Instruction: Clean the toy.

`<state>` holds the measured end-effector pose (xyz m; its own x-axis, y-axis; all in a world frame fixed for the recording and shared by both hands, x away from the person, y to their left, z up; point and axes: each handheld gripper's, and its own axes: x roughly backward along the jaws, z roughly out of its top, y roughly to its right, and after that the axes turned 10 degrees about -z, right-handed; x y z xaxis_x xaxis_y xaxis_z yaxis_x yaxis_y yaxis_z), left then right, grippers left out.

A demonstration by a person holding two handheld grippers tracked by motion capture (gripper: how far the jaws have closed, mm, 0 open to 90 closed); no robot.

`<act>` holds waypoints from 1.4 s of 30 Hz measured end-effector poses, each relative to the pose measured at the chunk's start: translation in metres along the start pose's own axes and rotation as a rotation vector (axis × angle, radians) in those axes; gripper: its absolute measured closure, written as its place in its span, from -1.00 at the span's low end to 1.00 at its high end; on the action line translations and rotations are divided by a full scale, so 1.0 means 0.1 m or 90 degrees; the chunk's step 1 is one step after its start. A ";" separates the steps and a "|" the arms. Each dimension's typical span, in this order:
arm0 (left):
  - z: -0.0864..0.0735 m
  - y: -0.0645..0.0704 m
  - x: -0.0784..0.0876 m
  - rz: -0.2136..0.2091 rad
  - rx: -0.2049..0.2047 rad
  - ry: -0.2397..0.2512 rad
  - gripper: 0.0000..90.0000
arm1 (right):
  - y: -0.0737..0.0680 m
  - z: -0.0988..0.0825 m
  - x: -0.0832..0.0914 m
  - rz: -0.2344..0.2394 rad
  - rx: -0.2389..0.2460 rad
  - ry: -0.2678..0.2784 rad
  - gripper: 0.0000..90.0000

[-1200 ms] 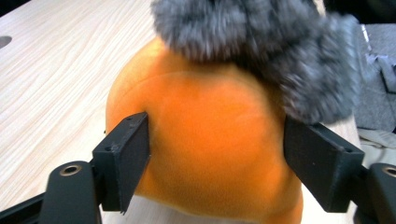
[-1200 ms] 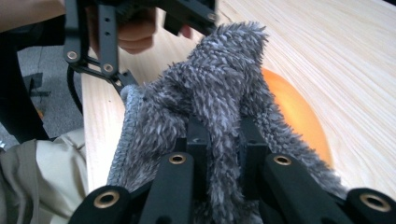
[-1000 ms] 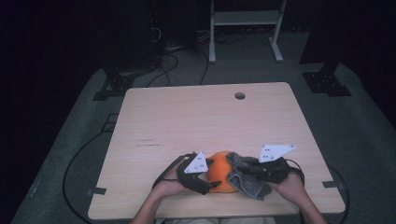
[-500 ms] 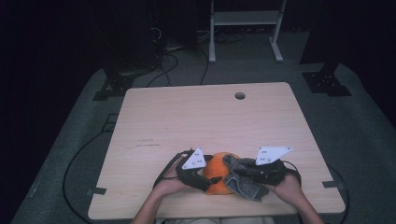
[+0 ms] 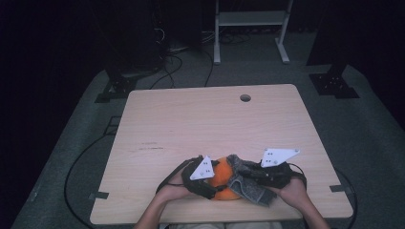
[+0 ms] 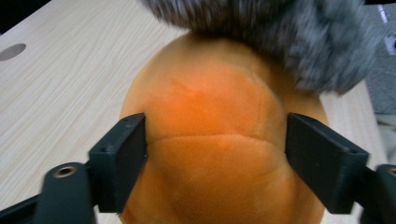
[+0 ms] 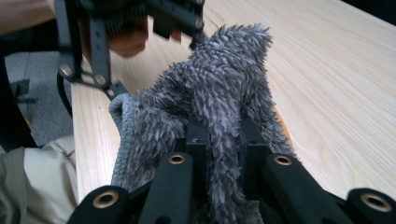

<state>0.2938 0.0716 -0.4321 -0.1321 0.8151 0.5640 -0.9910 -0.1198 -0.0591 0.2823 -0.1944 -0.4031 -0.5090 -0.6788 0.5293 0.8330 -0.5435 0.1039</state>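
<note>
Sitting at the lower middle of the high view, near the table's [image 5: 191,114] front edge, the orange plush ball [image 5: 223,177] is what you have between both hands. In the left gripper view it takes up the centre of the frame, with a stitched seam running across it and the grey fuzzy cloth [image 6: 299,37] draped over its top at the upper right. Your left gripper [image 6: 215,154] has its jaws either side of the ball; they have just been opening, and the ball sits between them with the pads at its flanks, though you cannot tell whether they press on it. Your right gripper [image 7: 224,140] is clamped tight on a fold of the grey cloth, the pile bunched up between the two black jaws in the lower middle of its own view. In the high view that cloth lies just right of the ball, touching it, with your right hand [image 5: 293,193] at the lower right.
</note>
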 end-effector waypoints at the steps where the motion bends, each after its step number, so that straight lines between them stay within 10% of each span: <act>1: 0.02 -0.02 0.01 -0.007 0.015 0.008 -0.65 | 0.00 -0.01 -0.01 0.000 -0.002 -0.002 0.73; 6: 0.03 -0.10 -0.10 0.002 0.088 -0.023 -0.99 | 0.02 -0.11 0.00 0.011 -0.009 -0.001 0.72; 12: 0.03 -0.07 -0.12 -0.012 0.086 -0.027 -0.70 | 0.04 -0.15 0.01 0.017 -0.018 0.000 0.72; 14: 0.10 0.00 -0.04 0.017 0.006 -0.011 -0.31 | 0.04 -0.12 0.05 0.009 -0.016 0.003 0.73; 18: 0.19 0.10 0.00 0.117 -0.128 -0.020 -0.28 | 0.00 -0.08 0.16 -0.050 0.007 0.025 0.73; 20: 0.17 0.12 -0.07 0.119 -0.159 -0.042 -0.30 | -0.03 -0.04 0.14 -0.058 0.005 0.047 0.73; 23: 0.15 0.11 -0.10 0.095 -0.141 -0.022 -0.46 | -0.11 0.06 0.03 -0.049 0.011 0.054 0.73; 26: 0.13 0.00 -0.04 0.081 -0.042 0.011 -0.77 | -0.12 0.04 -0.10 -0.051 0.009 0.042 0.73; 29: 0.08 -0.07 -0.05 0.077 0.005 -0.003 -0.82 | -0.14 0.00 -0.13 -0.048 0.002 0.042 0.74; 37: -0.03 -0.06 -0.02 0.071 0.002 -0.006 -0.55 | 0.17 -0.24 -0.07 -0.043 -0.066 -0.001 0.74; 42: -0.02 -0.02 -0.05 0.072 -0.030 -0.005 -0.55 | 0.13 -0.18 0.02 -0.039 -0.054 0.015 0.73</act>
<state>0.2963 0.0688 -0.4360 -0.2438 0.7935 0.5576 -0.9695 -0.1842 -0.1617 0.2888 -0.2115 -0.4156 -0.5640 -0.6535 0.5047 0.7791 -0.6237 0.0630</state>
